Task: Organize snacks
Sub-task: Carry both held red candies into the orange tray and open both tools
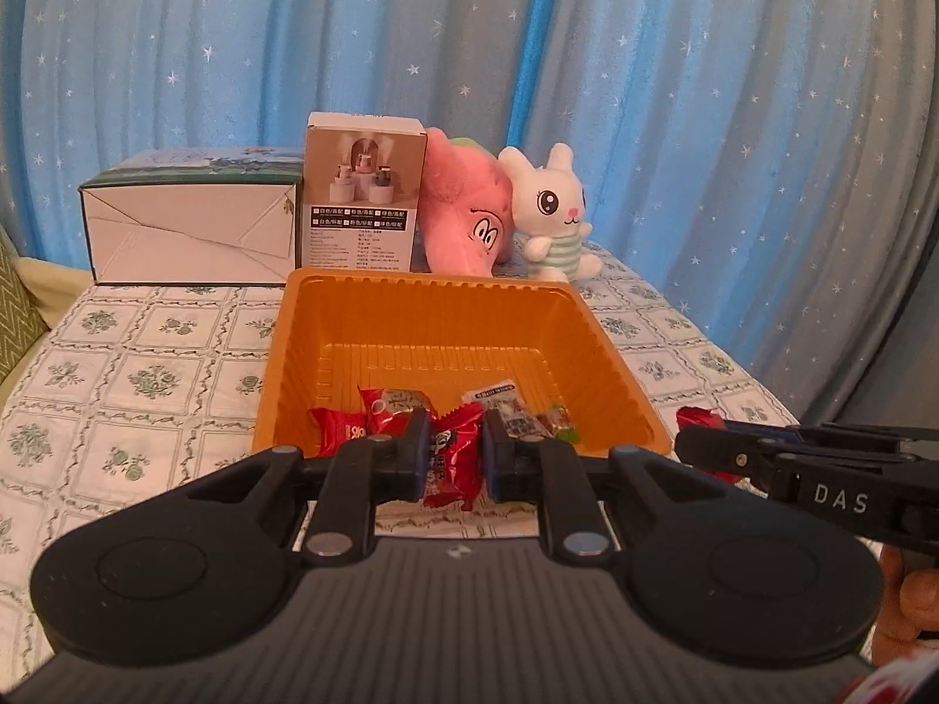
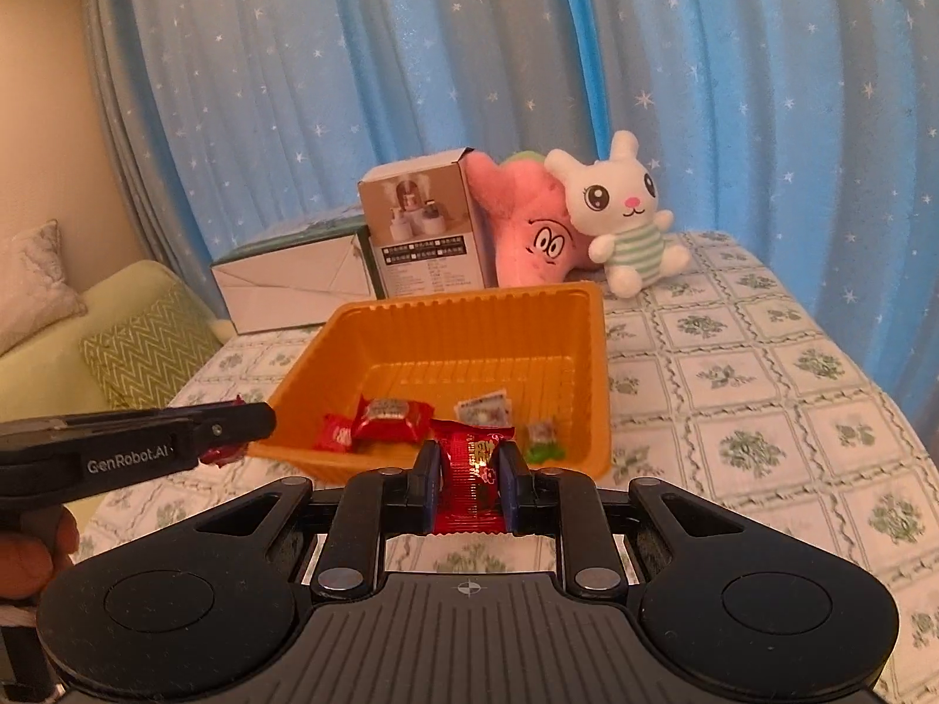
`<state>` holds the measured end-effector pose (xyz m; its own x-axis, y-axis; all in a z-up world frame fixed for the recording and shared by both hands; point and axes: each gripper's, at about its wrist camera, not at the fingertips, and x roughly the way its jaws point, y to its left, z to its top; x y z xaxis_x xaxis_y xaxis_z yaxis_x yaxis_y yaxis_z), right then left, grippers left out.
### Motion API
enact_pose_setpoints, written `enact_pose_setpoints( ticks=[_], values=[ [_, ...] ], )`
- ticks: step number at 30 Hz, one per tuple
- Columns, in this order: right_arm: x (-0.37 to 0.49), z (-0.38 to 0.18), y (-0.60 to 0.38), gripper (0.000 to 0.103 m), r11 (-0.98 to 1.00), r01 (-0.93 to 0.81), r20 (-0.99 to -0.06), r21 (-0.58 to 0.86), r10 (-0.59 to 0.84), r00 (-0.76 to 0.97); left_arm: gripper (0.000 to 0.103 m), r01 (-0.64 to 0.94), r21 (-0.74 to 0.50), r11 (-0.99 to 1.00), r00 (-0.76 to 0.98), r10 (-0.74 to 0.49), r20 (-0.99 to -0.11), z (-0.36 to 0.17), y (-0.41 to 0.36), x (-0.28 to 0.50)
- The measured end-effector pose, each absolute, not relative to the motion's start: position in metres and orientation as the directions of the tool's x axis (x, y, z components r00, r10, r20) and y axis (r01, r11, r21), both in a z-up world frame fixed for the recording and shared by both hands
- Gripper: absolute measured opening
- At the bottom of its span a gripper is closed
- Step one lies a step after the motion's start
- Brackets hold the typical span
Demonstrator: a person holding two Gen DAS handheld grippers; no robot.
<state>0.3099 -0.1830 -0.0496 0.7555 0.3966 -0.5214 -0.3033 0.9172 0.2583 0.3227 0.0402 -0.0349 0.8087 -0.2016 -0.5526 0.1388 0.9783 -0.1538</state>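
Observation:
An orange plastic tray sits on the patterned tablecloth, with several wrapped snacks lying along its near side. My left gripper is shut on a red snack packet just before the tray's near rim. It also shows from the side in the right wrist view, as the left gripper by the tray's left corner. My right gripper is shut on another red snack packet at the near rim. From the left wrist view the right gripper enters at the right, a red wrapper in its tip.
Behind the tray stand a white carton, a small product box, a pink plush and a white rabbit plush. A blue starred curtain hangs behind. A green sofa with cushions lies off the table's left edge.

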Motion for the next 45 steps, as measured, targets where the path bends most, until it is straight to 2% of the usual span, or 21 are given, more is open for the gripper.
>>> enact_pose_setpoints(
  ticks=[13,30,31,32,33,45],
  values=[
    [0.380,-0.062,-0.178,0.021,0.908,-0.291,-0.520,0.303,0.413,0.748,0.016,0.117,-0.150,0.982,0.803,-0.182,-0.567,-0.054,0.047,0.378],
    [0.409,-0.073,-0.163,0.021,0.906,-0.292,-0.535,0.306,0.417,0.734,0.017,0.124,-0.124,0.985,0.792,-0.173,-0.585,-0.068,0.044,0.407],
    [0.409,-0.073,-0.162,0.021,0.907,-0.292,-0.537,0.305,0.417,0.733,0.021,0.115,-0.110,0.987,0.787,-0.158,-0.596,-0.069,0.044,0.408],
    [0.409,-0.074,-0.162,0.021,0.908,-0.290,-0.540,0.304,0.415,0.733,0.031,0.104,-0.098,0.990,0.788,-0.142,-0.599,-0.070,0.045,0.408],
    [0.410,-0.075,-0.163,0.021,0.908,-0.287,-0.542,0.304,0.413,0.732,0.035,0.096,-0.097,0.991,0.789,-0.135,-0.599,-0.070,0.047,0.407],
    [0.412,-0.077,-0.165,0.021,0.897,-0.263,-0.543,0.354,0.426,0.724,0.036,0.053,-0.112,0.992,0.790,-0.110,-0.603,-0.068,0.063,0.404]
  ],
)
